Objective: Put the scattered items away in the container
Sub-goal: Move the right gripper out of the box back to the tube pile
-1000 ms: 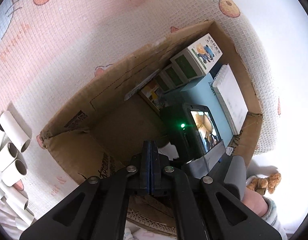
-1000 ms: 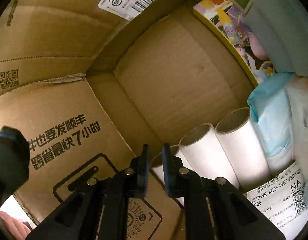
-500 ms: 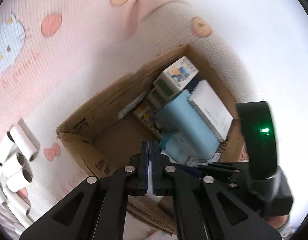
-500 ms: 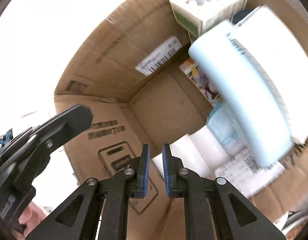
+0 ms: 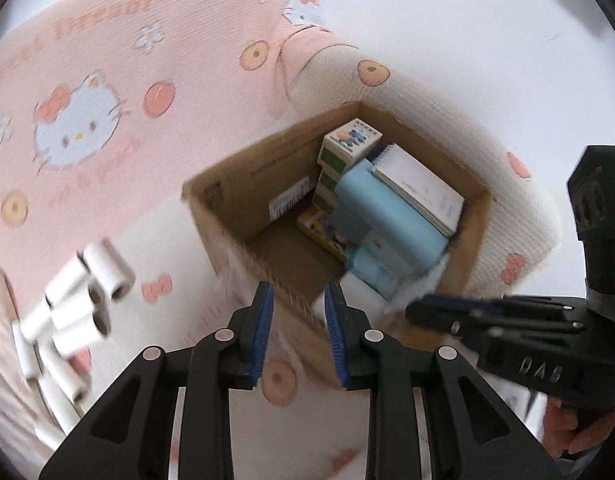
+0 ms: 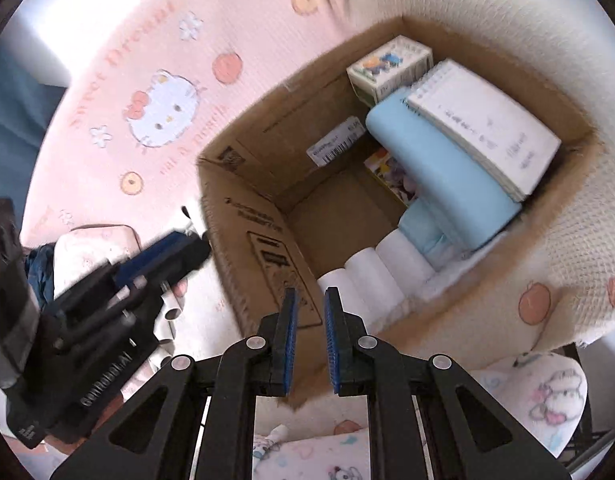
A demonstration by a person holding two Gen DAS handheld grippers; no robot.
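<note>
An open cardboard box (image 5: 235,188) (image 6: 243,204) sits on a pink cartoon-print blanket. Inside it are a blue pack (image 5: 387,220) (image 6: 439,168), a spiral notebook (image 5: 419,188) (image 6: 483,128), a small printed carton (image 5: 349,144) (image 6: 387,66) and white paper rolls (image 6: 371,276). Several more white rolls (image 5: 83,300) lie on the blanket left of the box. My left gripper (image 5: 298,292) (image 6: 195,240) hovers over the box's near left edge, its jaws opening with nothing between them. My right gripper (image 6: 310,294) (image 5: 415,308) is above the box's near wall, shut and empty.
The blanket (image 5: 107,80) spreads to the left and behind the box, and its edge drops off just right of the box. A printed cushion (image 6: 547,396) lies low on the right. A hand (image 5: 563,428) holds the right gripper.
Both grippers have lifted up out of the box and pulled back, so the whole box now shows from above. The left jaws have gone from shut to parted.
</note>
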